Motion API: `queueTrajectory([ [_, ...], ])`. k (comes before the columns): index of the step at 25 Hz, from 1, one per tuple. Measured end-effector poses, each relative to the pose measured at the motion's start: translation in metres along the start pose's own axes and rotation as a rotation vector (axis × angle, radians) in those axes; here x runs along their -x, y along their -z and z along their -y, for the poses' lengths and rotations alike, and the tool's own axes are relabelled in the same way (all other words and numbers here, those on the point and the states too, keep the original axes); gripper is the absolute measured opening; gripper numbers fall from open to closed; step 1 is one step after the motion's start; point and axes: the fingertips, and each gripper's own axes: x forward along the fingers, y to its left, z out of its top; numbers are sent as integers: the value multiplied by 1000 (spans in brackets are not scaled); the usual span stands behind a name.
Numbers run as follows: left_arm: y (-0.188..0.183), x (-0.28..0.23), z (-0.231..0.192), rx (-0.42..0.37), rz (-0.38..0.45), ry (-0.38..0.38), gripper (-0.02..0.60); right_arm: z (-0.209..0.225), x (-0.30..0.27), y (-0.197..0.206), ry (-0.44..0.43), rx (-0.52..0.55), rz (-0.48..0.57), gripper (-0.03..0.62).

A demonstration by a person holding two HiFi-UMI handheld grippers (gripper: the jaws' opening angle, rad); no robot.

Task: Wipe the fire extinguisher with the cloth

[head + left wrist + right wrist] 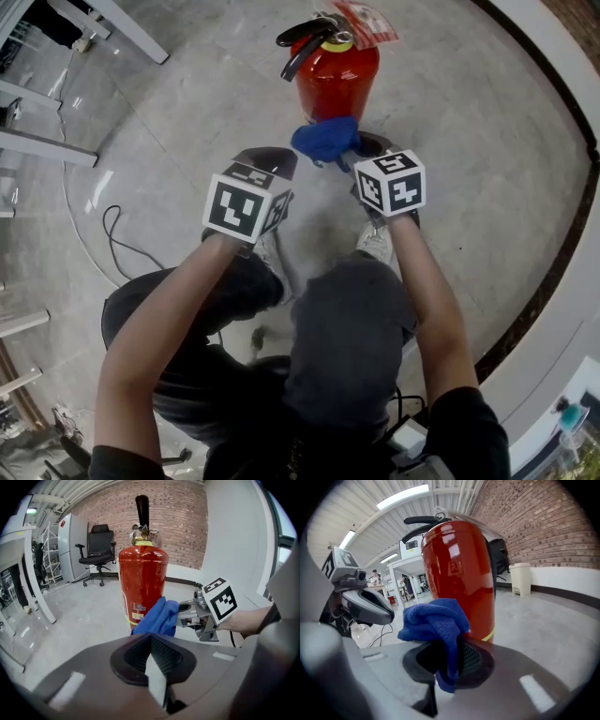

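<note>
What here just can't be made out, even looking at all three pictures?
- Right gripper view: the right gripper body cuts off the extinguisher foot; whether the cloth touches it can't be told.
- Head view: the cloth and gripper cover the extinguisher's base.
- Left gripper view: the label print is too small to read.

Bright, even light from ceiling strip lamps puts glare on the glossy red metal fire extinguisher and the pale polished floor. Both gripper views bend strongly toward dark, blurred edges.
</note>
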Motion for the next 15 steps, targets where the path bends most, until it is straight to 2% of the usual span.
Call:
queueTrajectory([
  [8,3,-45,-13,15,-67,23,3,75,-1,9,99,-107,15,46],
  [15,-4,-84,-20,46,-99,43,3,139,-41,-1,116,-146,-16,45],
])
